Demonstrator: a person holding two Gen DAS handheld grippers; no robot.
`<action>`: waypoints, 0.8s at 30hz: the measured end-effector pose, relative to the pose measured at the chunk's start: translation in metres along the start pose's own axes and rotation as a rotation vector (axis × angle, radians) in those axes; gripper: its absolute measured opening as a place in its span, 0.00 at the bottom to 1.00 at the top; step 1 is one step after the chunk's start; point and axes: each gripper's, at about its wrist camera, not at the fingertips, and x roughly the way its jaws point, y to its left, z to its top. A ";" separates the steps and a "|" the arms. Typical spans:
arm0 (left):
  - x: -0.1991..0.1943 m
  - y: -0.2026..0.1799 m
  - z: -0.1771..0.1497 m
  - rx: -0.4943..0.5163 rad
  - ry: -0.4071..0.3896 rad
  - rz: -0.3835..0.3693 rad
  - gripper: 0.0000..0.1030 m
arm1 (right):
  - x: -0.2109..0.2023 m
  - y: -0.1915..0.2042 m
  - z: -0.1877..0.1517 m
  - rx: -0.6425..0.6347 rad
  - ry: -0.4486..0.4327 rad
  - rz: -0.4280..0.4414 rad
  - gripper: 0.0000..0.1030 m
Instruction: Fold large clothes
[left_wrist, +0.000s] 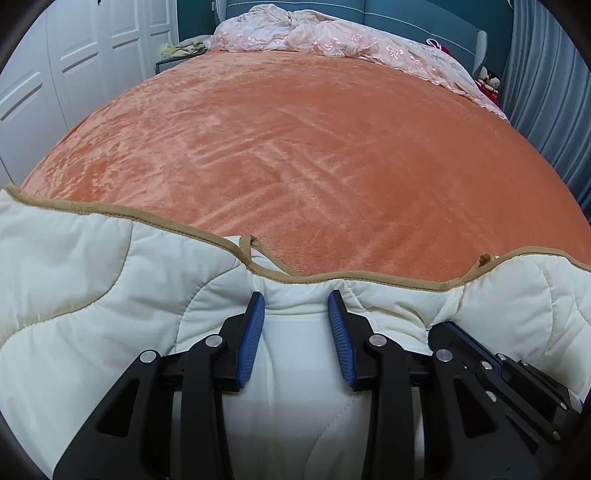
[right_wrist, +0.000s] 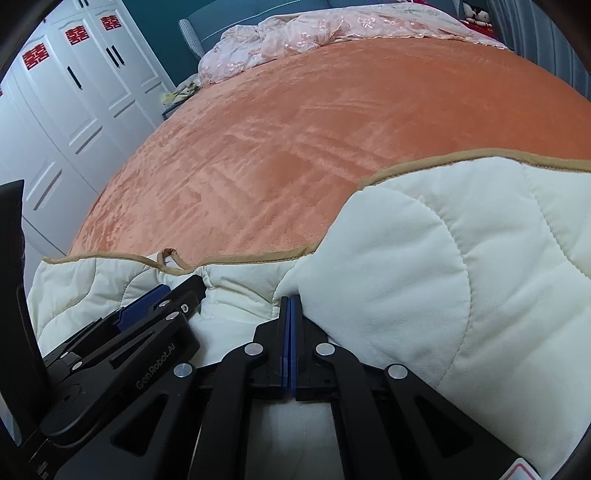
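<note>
**Both claws at the near edge of the quilt on the bed**

1. Left side of my view: white wardrobe doors (left_wrist: 74, 55) stand beside the bed. In the right wrist view three of them carry red paper cut-outs (right_wrist: 75, 35).

2. Left claw (left_wrist: 295, 306): I see its two blue pads (left_wrist: 253, 339) standing apart, with cream fabric bulging up between them. The pads are not closed on the fabric; they rest over it just short of the tan binding. In the right wrist view the left claw (right_wrist: 173, 295) lies low on the fabric, just beside the right one.

3. Task item: the cream quilted quilt (left_wrist: 92, 288), edged in tan binding (left_wrist: 155, 219), lies bunched along the near edge of the bed. A small tan loop (left_wrist: 255, 247) hangs from the binding ahead of the left claw.

4. Right claw (right_wrist: 290, 306): its blue pads are pressed together, tips meeting a fold of the quilt (right_wrist: 424, 266). I cannot tell whether fabric is pinched between them. To the right, the quilt is mounded high.

5. Beyond the quilt, an orange plush blanket (left_wrist: 295, 147) covers the bed. A pink lace bedspread (left_wrist: 332, 37) is heaped at the far end, against a teal headboard (left_wrist: 406, 14). Blue-grey curtains (left_wrist: 546, 92) hang at far right.
</note>
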 end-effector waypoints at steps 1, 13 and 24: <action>-0.003 0.000 0.002 0.005 0.008 0.001 0.34 | -0.019 -0.003 0.002 0.028 -0.061 -0.075 0.00; -0.127 0.036 -0.049 -0.008 0.034 0.000 0.34 | -0.124 0.007 -0.055 -0.034 0.064 0.105 0.14; -0.115 0.025 -0.090 0.061 0.037 0.107 0.34 | -0.095 0.015 -0.098 -0.054 0.153 0.049 0.12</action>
